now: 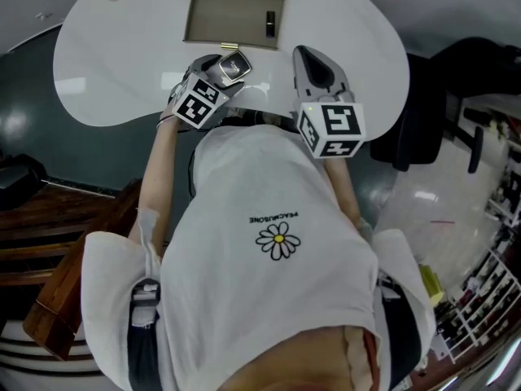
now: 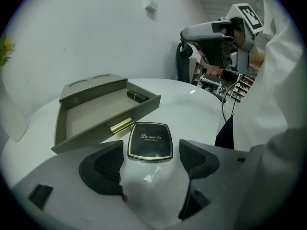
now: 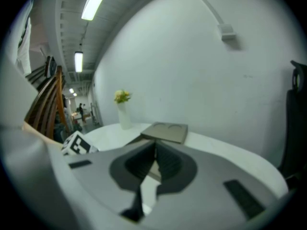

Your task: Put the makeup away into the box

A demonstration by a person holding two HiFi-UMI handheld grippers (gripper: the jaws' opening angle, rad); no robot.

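Note:
A black powder compact (image 2: 149, 140) with a gold rim lies flat on the white table (image 2: 192, 109). My left gripper (image 2: 151, 150) is open and tilted down over it, one pad on each side of the compact's near edge, neither touching. Just beyond stands the open grey-brown box (image 2: 86, 116) with a black lipstick (image 2: 137, 97) inside at its far right. A gold tube (image 2: 122, 125) lies on the table against the box's front wall. In the head view the box (image 1: 220, 15) is at the table's far side, with the left gripper (image 1: 230, 65) below it. The right gripper (image 1: 313, 65), (image 3: 156, 159) hovers shut and empty to the right.
A white vase with yellow flowers (image 3: 122, 110) stands at the table's far left corner. A black chair (image 1: 427, 112) is off the table's right side, wooden furniture (image 1: 65, 300) at the left. The table edge (image 1: 114, 120) curves close to the person's body.

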